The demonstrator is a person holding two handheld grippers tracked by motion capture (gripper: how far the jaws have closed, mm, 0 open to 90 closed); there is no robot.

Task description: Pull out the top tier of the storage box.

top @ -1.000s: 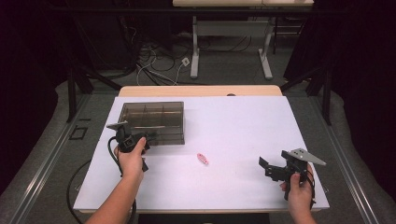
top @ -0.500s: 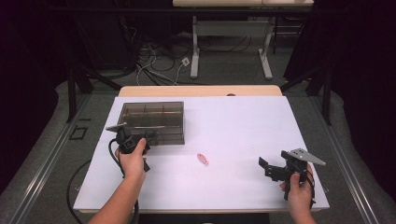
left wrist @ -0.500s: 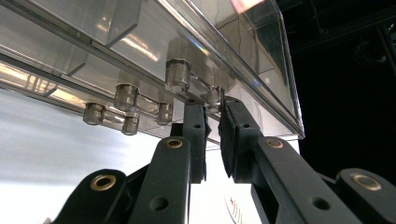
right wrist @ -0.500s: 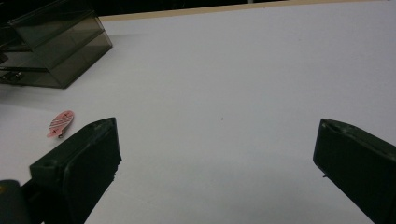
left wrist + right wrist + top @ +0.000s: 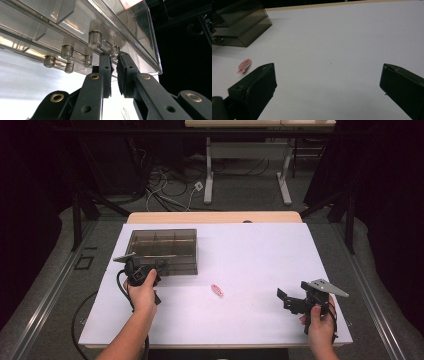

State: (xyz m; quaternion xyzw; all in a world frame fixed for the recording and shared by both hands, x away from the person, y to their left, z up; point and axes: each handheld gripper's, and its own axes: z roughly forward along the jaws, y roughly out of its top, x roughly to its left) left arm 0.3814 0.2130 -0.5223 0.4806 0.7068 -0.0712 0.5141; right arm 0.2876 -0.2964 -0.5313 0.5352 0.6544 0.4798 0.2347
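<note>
- The left gripper [image 5: 150,268] sits at the front edge of the smoky clear box [image 5: 165,249], near the box's front-left corner as seen from above.
- Its 2 jaws have just been closing; in the left gripper view [image 5: 114,72] they stand nearly pressed together, with only a thin slit between the pads.
- The jaw tips reach up to the small clear latch [image 5: 114,51] on the box's front edge [image 5: 75,45]. The latch seems to sit right at the tips, but I cannot tell whether the pads actually pinch it.
- The person's left hand [image 5: 142,292] wraps the gripper's handle, with the cable looping off to the left.
- The box rests on the white table top [image 5: 250,265], at its far-left part, lid down, with dividers showing through the lid.
- The right gripper [image 5: 289,298] is held over the near-right corner of the table, well apart from the box; its jaws are spread wide in the right gripper view [image 5: 327,82], with nothing between them.
- A small pink striped object [image 5: 217,290] lies on the table between the 2 grippers, nearer the box.
</note>
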